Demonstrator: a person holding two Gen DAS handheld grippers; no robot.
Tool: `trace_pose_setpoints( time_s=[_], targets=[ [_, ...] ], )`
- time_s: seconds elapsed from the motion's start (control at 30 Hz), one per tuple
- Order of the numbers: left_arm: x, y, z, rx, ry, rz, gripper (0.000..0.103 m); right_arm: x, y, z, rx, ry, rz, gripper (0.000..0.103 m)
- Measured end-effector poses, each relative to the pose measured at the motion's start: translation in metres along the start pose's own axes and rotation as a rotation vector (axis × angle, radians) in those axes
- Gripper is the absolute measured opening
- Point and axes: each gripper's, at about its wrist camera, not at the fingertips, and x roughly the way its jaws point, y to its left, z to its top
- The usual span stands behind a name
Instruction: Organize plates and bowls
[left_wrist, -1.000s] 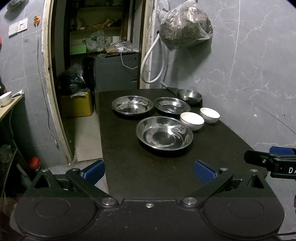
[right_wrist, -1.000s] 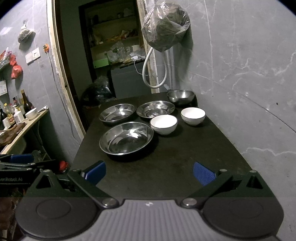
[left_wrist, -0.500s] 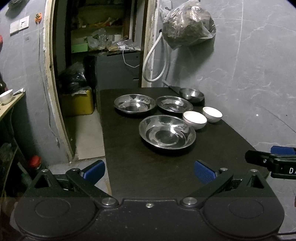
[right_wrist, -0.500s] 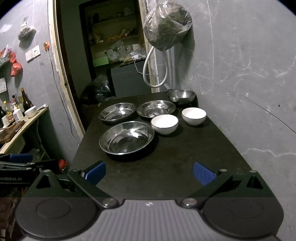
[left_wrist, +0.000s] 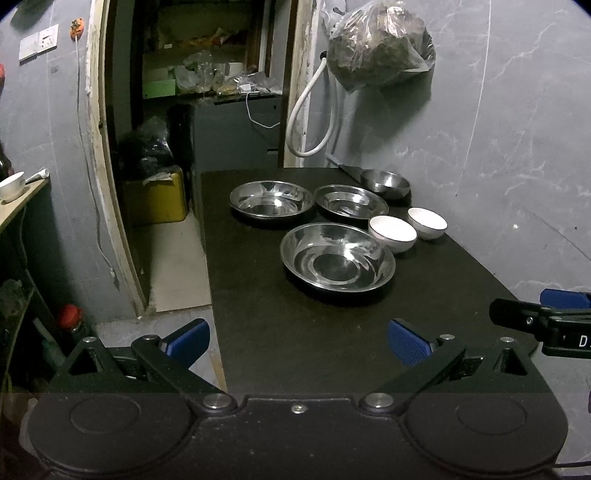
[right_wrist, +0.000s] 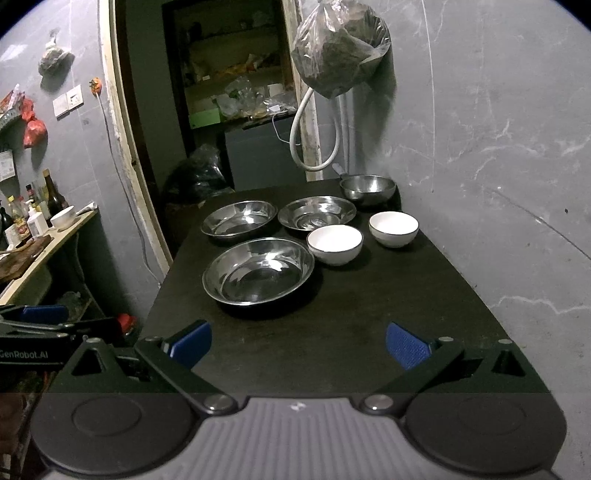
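- Compared with a second ago, both cameras have eased slightly closer and to the left, so the dishes sit a touch lower and further right in the left wrist view; nothing on the dark surface (left_wrist: 295, 332) has itself changed place.
- Left hand-held gripper (left_wrist: 298, 341) hangs over the near left corner of the surface, its blue pads (left_wrist: 186, 341) spread wide with nothing between them.
- Right hand-held gripper (right_wrist: 298, 343) hangs over the near edge, jaws likewise spread wide and empty; its tip shows at 3 o'clock in the left wrist view.
- Large steel plate (right_wrist: 258, 271) lies nearest, at about 12 o'clock from the right hand-held gripper and well apart from both.
- Behind it lie two more steel plates side by side: one at 11 o'clock (right_wrist: 239, 220), one at 12 o'clock (right_wrist: 317, 217), close together, though contact cannot be judged.
- White bowl (right_wrist: 335, 243) stands upright just beside the large steel plate's right rim, at 1 o'clock.
- Second white bowl (right_wrist: 393, 228) stands further right, near the grey wall (right_wrist: 498, 147).
- Small steel bowl (right_wrist: 367, 188) sits at the far right corner of the surface, behind the white bowls.
- Plastic bag (right_wrist: 341, 48) with dark contents hangs on the wall above that corner, a white hose (right_wrist: 301, 122) looping beside it.
- Open doorway (left_wrist: 203, 110) with cluttered shelves lies at 11 o'clock.
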Motion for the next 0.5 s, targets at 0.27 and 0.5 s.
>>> trace_pose_setpoints(
  time_s=[0.27,0.5],
  targets=[
    [0.0025,0.002,0.0008,-0.004,0.007,0.001,0.102,0.0043,0.0029,0.0002,-0.005,0.006,-0.002,0.103],
    [0.004,0.0039,-0.0002,-0.01,0.014,0.005,0.102,0.0071,0.0053,-0.0002,-0.01,0.012,-0.002,0.103]
  ],
)
